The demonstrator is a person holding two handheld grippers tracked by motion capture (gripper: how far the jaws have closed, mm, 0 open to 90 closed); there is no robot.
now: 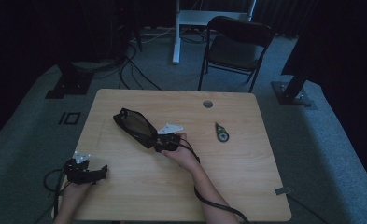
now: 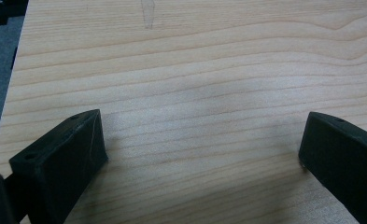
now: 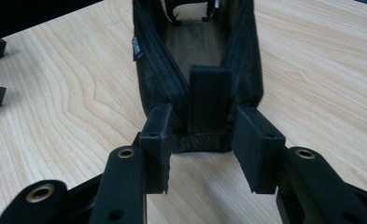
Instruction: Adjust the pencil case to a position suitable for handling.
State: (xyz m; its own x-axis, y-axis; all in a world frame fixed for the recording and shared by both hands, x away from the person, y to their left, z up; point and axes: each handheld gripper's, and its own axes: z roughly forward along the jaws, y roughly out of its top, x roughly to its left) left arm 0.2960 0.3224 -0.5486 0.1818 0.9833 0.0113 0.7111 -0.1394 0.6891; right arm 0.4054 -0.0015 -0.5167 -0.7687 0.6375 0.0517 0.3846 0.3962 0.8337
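Looks like the grasp step on the black mesh pouch (image 1: 134, 127), which lies mid-table, left of centre, mouth open. Right gripper (image 3: 209, 140) sits at the pouch's near end; in the right gripper view its jaws stand partly open, one on each side of the end tab (image 3: 208, 100), close beside the mesh walls but not clearly pinching — can't confirm contact.

Left gripper (image 1: 85, 171) hovers near the table's front-left corner, jaws wide apart over bare wood, holding nothing.

Next move, my guess: close the right jaws squarely on the tab or a wall; mesh is limp, so expect it to fold.

Room: bare table (image 1: 139, 186) around the pouch. Small tape dispenser (image 1: 222, 132) lies well apart to the right. Left gripper is close to the table's left edge — little margin there.
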